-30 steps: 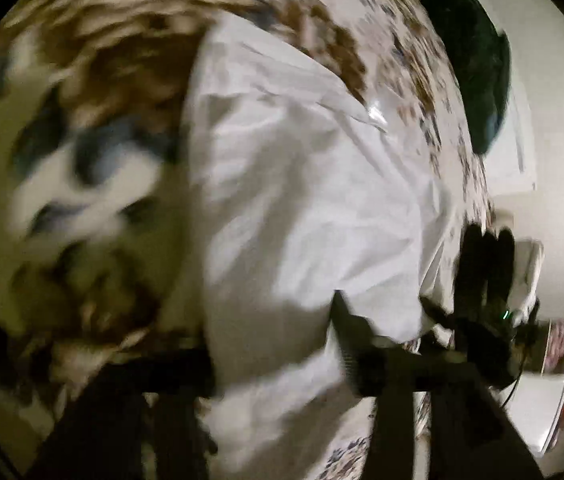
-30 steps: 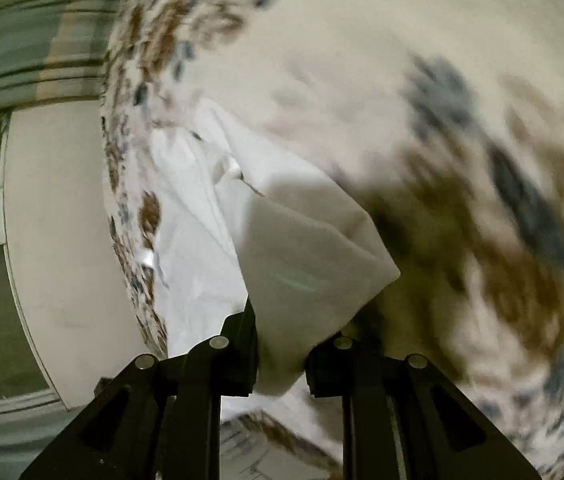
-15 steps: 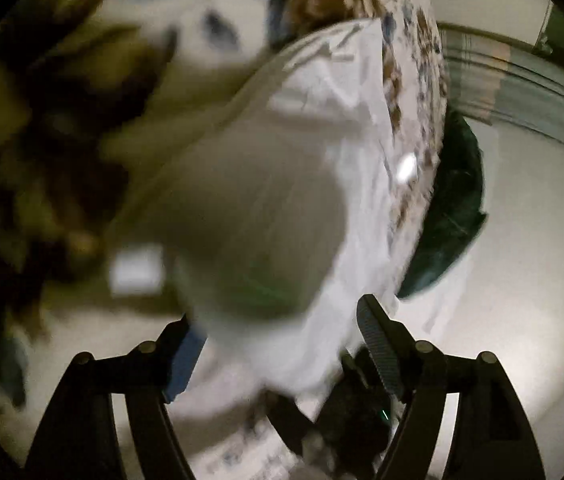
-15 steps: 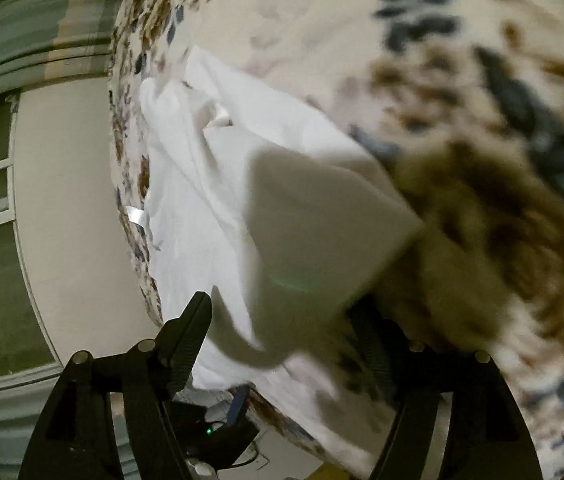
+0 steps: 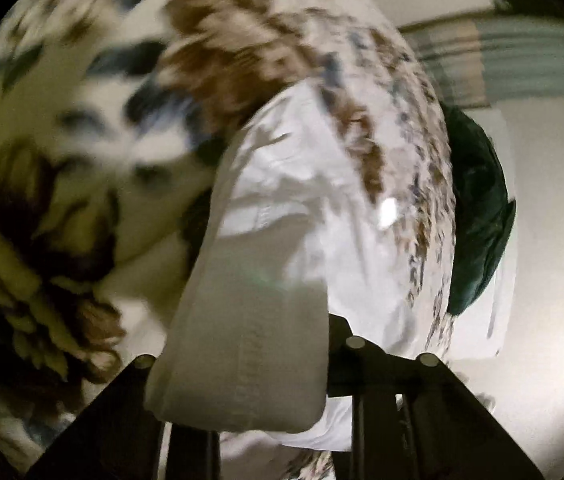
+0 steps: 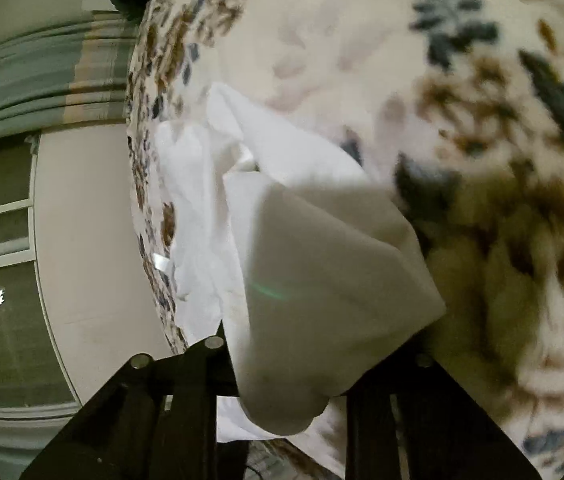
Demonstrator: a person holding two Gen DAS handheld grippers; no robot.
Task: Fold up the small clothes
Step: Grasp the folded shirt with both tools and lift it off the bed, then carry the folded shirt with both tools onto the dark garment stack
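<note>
Both claws are angling downward over a floral bedspread [image 5: 82,92]. The left claw [image 5: 242,364] is closing with a fold of the white garment [image 5: 289,200] between its jaws at the frame's bottom centre; the right claw [image 6: 313,364] is closing likewise on another fold. Cloth is hiding the fingertips in both views, and the bedspread is blurring into smears.

no readable text, labels, brands, numbers or signs in either wrist view, the small pale tag [image 5: 387,213] beside the white garment [image 5: 282,216] too blurred and bright to read, the flowered bedcover [image 6: 461,80] carrying pattern only
</note>
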